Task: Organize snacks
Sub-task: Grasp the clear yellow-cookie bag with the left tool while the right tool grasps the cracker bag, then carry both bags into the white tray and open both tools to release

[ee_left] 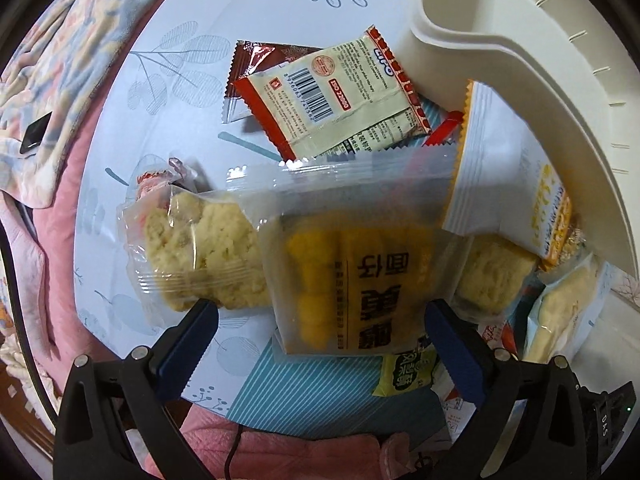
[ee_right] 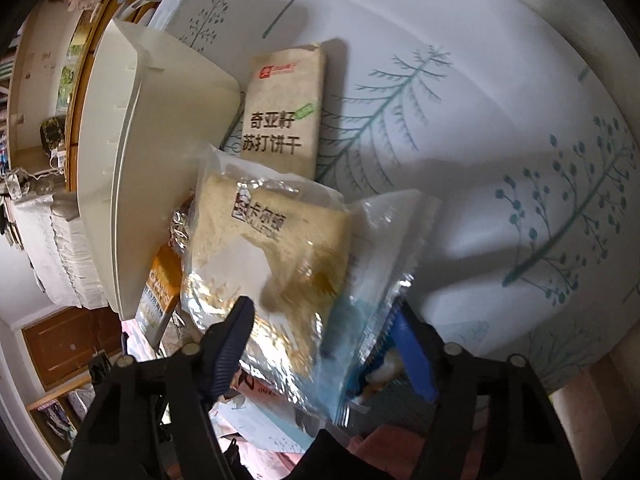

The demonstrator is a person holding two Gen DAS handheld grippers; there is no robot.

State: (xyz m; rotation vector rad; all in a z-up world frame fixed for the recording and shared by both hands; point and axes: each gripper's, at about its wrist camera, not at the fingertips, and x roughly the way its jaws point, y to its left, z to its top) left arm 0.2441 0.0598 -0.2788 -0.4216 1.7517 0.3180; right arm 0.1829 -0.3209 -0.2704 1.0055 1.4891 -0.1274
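In the left wrist view my left gripper (ee_left: 322, 314) is open over a heap of snacks, close above a clear packet of yellow rolls (ee_left: 352, 276). The packet lies between the fingers; the left finger stands clear of it. In the right wrist view my right gripper (ee_right: 324, 320) straddles a clear bread packet (ee_right: 268, 248). The left fingertip (ee_right: 242, 312) rests on its face, and the right finger shows through the wrapper's edge. A cream plastic basket (ee_left: 520, 60) (ee_right: 140, 140) stands beside the heap.
Around the yellow rolls lie a crumbly cookie packet (ee_left: 200, 248), a red-and-cream biscuit packet (ee_left: 332, 92) and a white-and-orange packet (ee_left: 508, 168). A beige cracker packet (ee_right: 284, 112) leans by the basket. The leaf-print tablecloth (ee_right: 500, 120) stretches to the right.
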